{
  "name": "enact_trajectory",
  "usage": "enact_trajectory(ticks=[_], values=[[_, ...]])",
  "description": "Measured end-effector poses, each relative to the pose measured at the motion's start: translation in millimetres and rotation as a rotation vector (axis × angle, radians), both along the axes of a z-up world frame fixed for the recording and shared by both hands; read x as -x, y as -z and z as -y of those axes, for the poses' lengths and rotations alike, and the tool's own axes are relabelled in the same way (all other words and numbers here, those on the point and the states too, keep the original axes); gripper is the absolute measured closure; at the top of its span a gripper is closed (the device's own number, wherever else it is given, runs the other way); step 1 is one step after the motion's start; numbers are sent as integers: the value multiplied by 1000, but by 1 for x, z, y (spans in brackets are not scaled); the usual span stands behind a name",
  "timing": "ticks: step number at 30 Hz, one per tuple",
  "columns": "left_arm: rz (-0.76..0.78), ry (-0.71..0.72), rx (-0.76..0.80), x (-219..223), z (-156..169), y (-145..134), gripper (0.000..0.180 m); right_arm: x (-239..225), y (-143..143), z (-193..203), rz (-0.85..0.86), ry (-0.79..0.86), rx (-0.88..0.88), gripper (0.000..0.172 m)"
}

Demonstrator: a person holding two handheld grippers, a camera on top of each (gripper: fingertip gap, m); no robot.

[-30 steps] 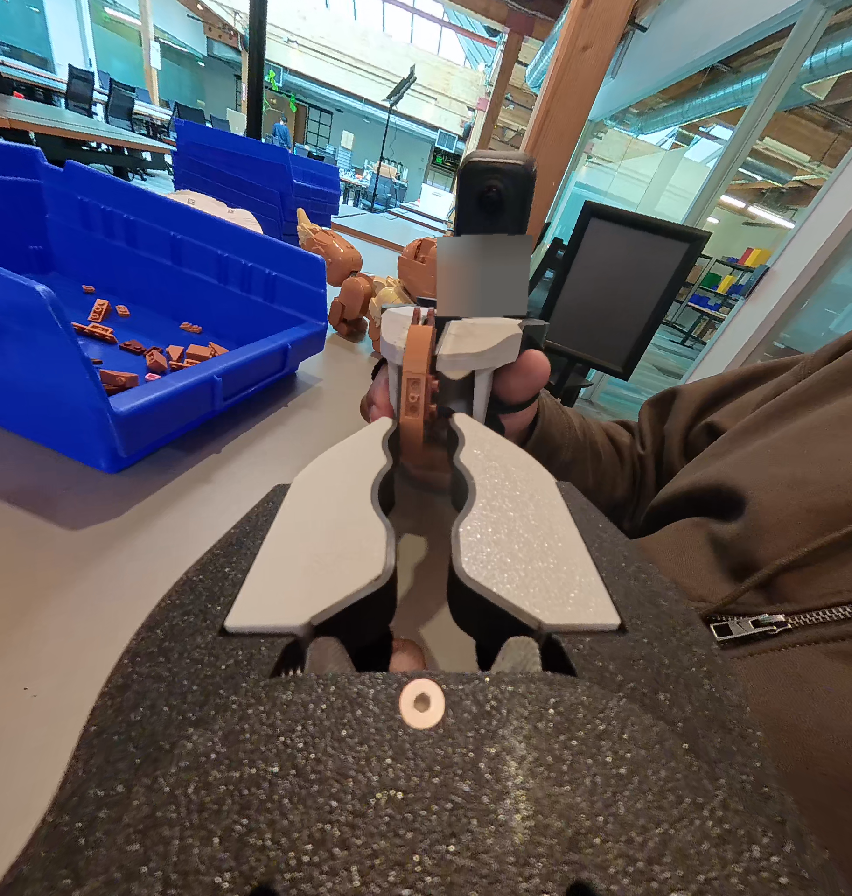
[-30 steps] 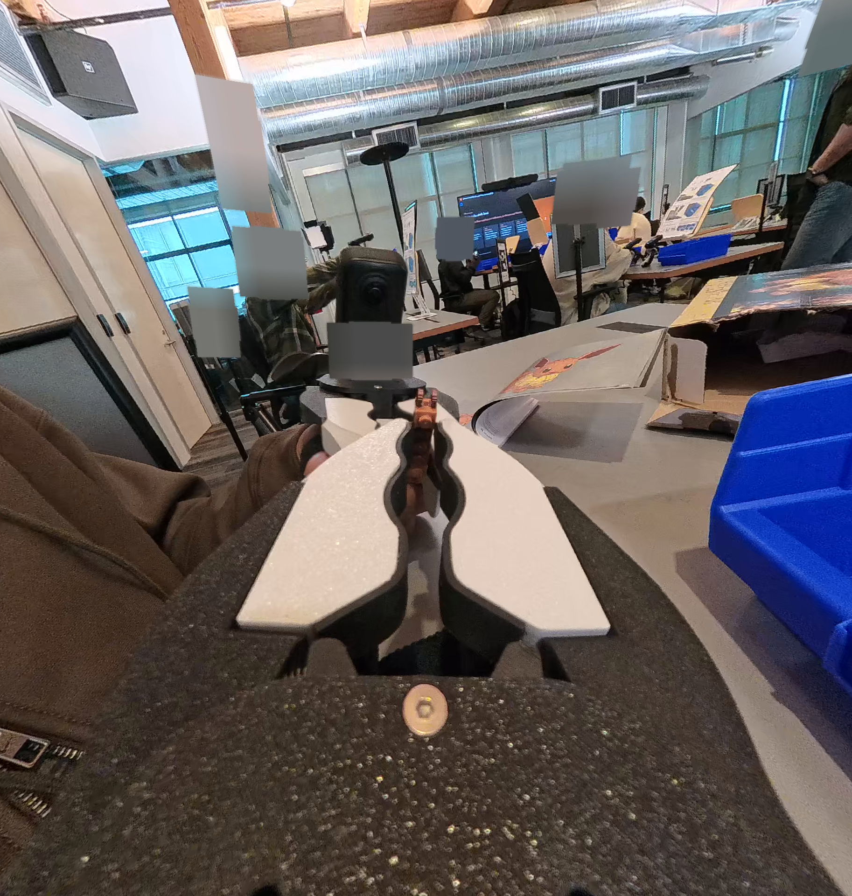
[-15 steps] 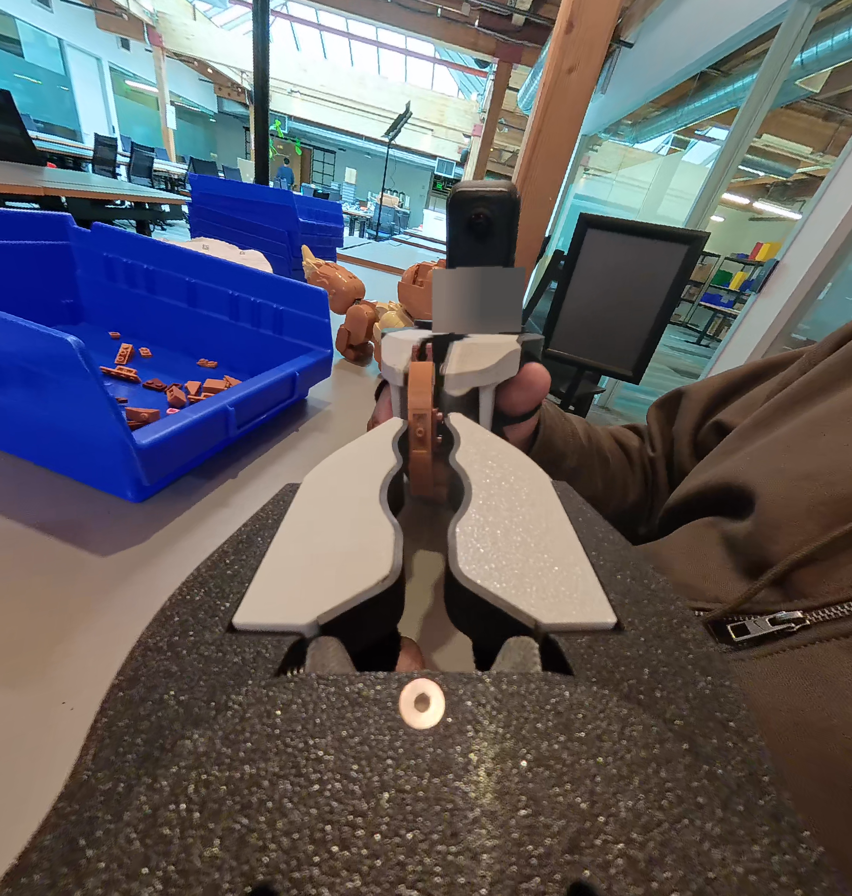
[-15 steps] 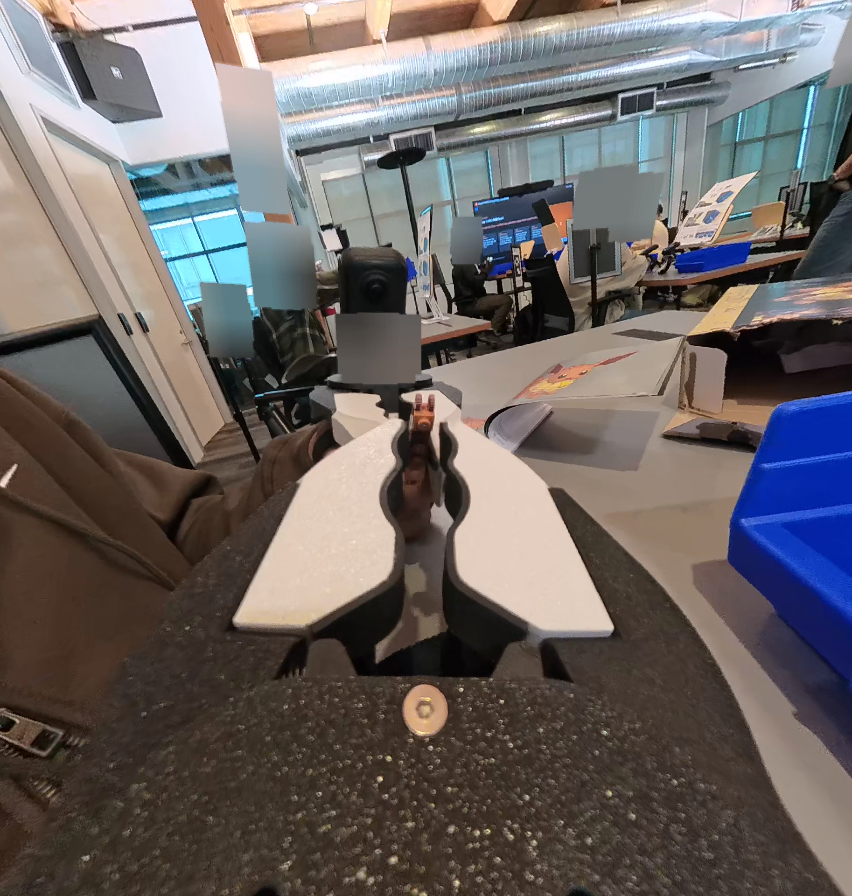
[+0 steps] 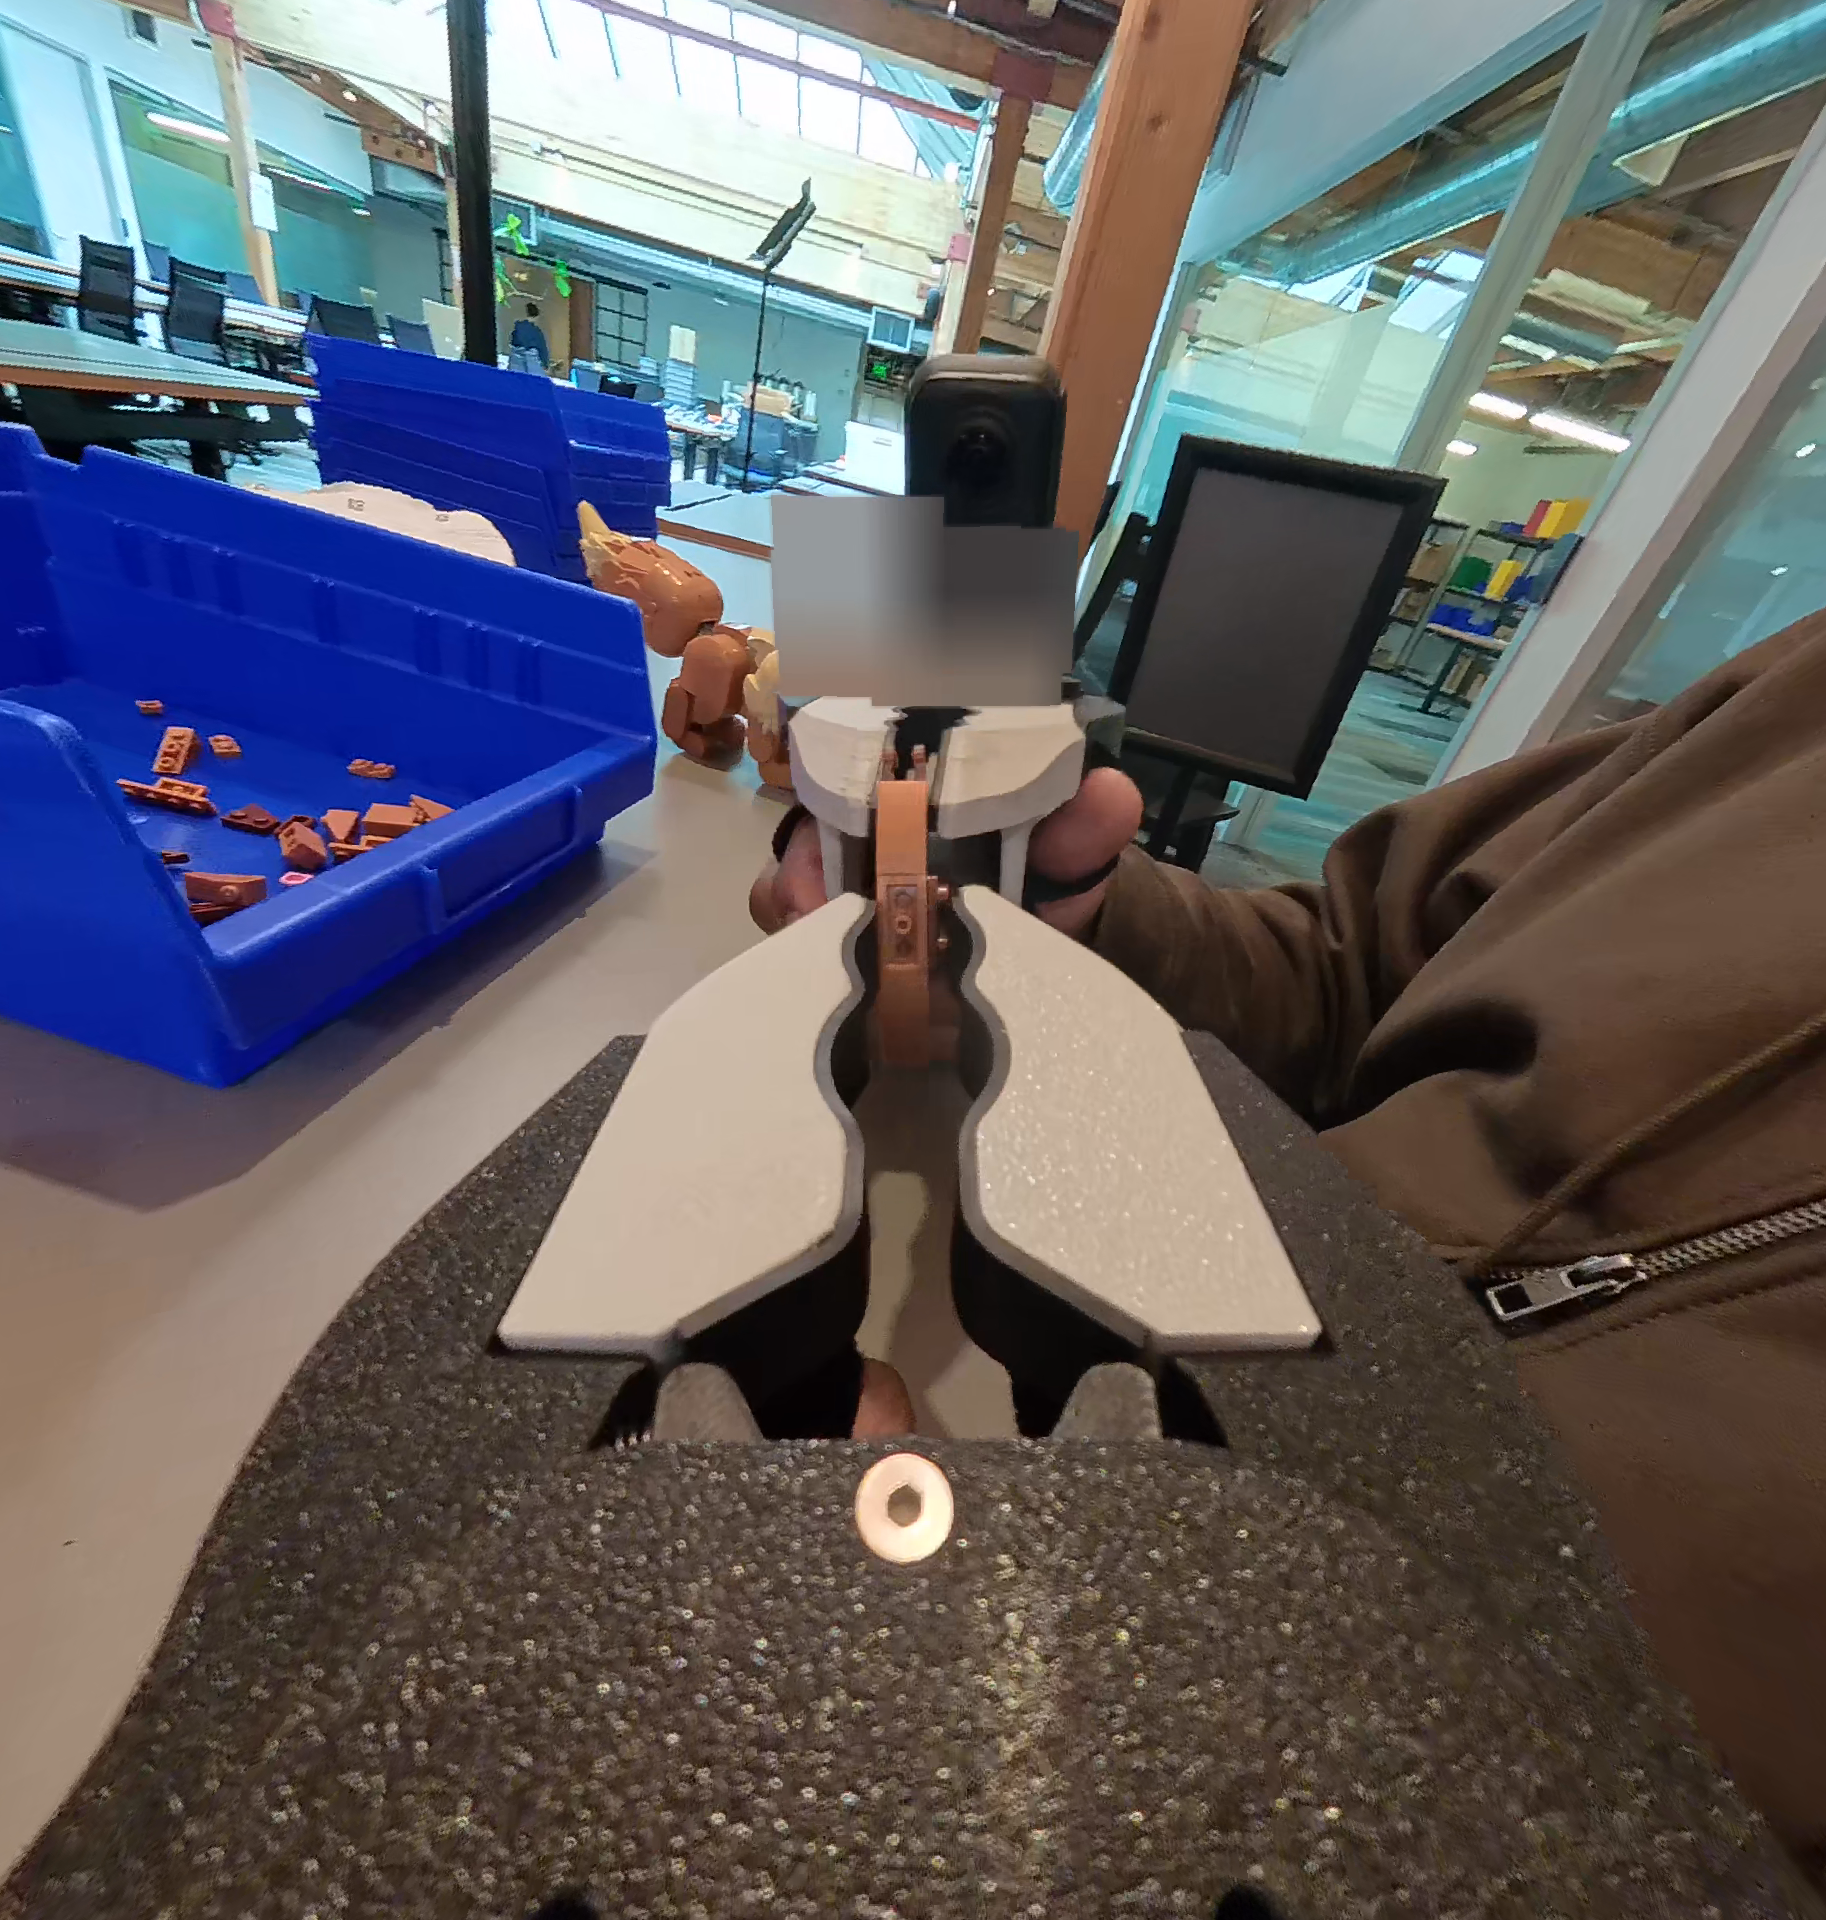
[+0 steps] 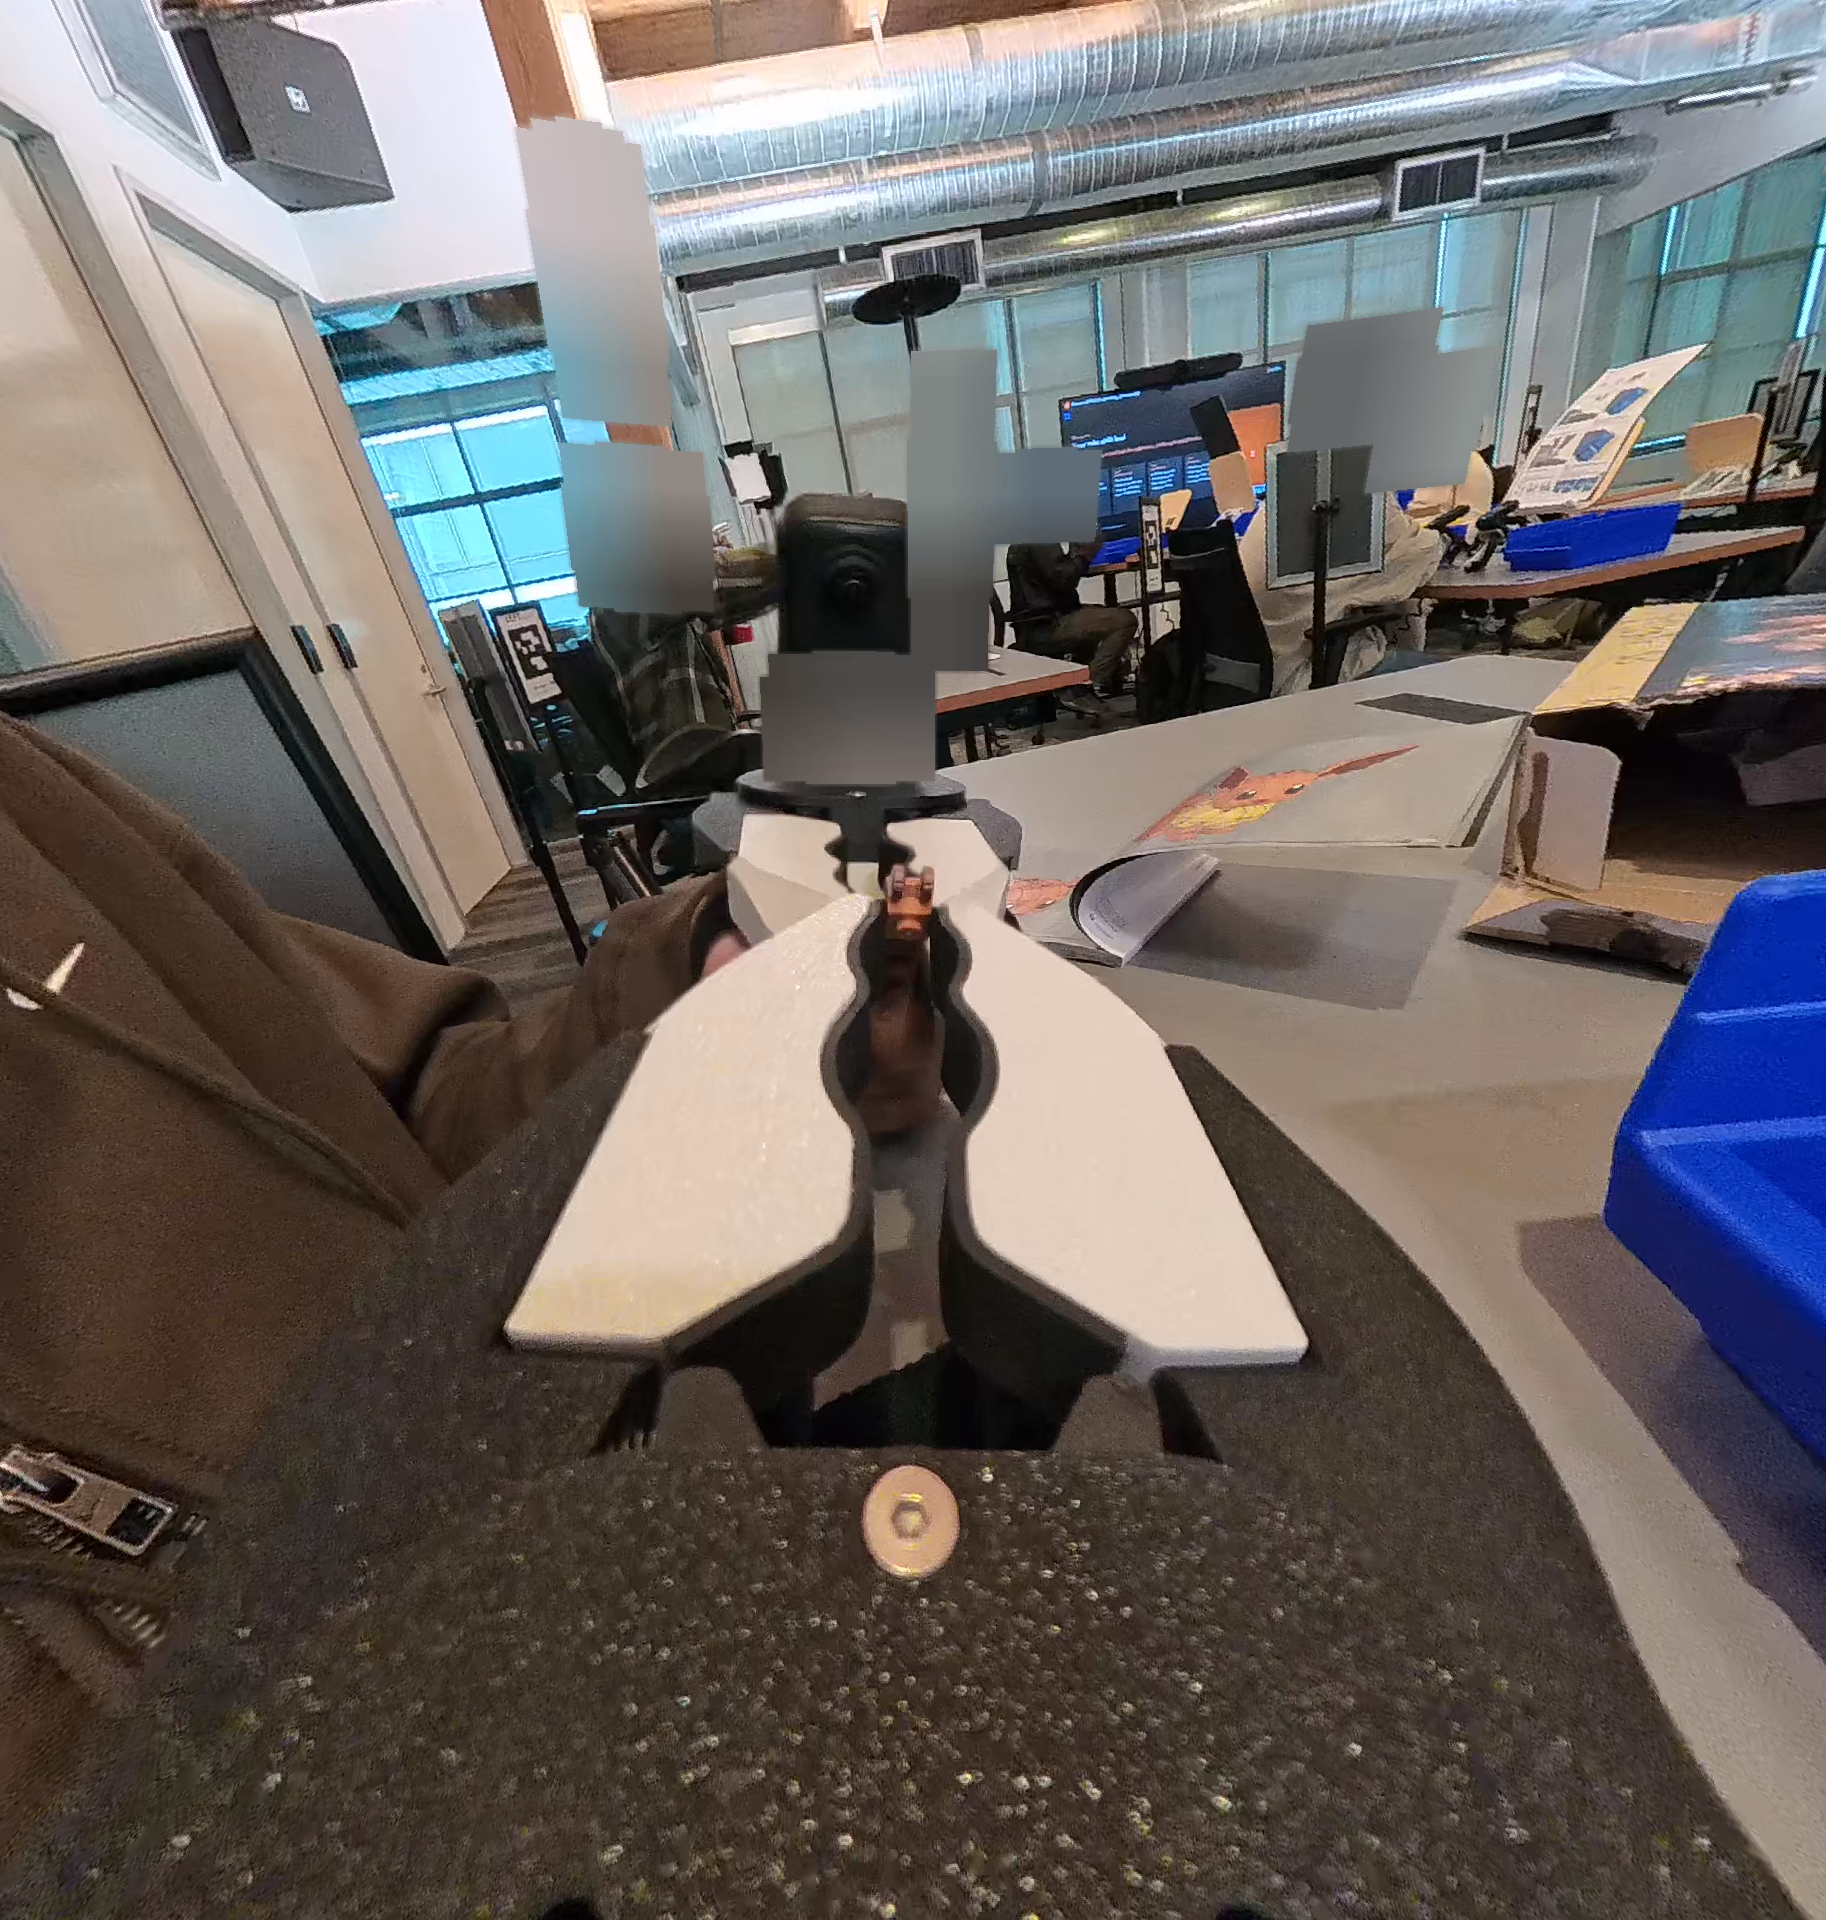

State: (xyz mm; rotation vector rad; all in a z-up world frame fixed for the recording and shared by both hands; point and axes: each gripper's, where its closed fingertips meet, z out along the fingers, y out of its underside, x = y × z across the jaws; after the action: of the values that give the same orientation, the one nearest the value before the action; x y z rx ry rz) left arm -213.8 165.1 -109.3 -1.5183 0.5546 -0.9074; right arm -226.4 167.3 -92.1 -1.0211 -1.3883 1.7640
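Left claw [image 5: 907,914] has drawn in over the last second and now clamps one end of the brown brick piece [image 5: 903,883]. Right claw [image 6: 907,920], facing it, grips the other end. Piece held above the grey surface [image 5: 213,1226], beside the blue bin [image 5: 296,831].

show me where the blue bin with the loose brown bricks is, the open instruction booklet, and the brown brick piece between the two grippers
blue bin [image 5: 535,821], left wrist view, front wall.
instruction booklet [image 6: 1148,904], right wrist view, curled open pages.
brown brick piece [image 5: 901,831], left wrist view, curved span between both grippers.
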Motion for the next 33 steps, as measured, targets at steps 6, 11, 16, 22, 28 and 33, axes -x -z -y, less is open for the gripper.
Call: enact_trajectory(ticks=[6, 11, 16, 22, 28, 33], values=[[71, 14, 10, 6, 2, -6, 169, 1, 3, 0, 18, 8, -23, 164], [88, 6, 7, 9, 1, -8, 169, 2, 5, -1, 28, 14, -30, 164], [102, 3, 8, 10, 1, -9, 169, 3, 7, -2, 31, 26, -53, 164], [258, 48, -39, 18, 8, -29, 169, 5, 16, -5, 66, 77, -140, 164], [356, -8, -35, 48, 10, -37, 169, 6, 17, -22, 66, 187, -208, 164], [286, -43, -7, 41, 2, -27, 169, 15, 9, -101, 158, 575, -319, 164]])
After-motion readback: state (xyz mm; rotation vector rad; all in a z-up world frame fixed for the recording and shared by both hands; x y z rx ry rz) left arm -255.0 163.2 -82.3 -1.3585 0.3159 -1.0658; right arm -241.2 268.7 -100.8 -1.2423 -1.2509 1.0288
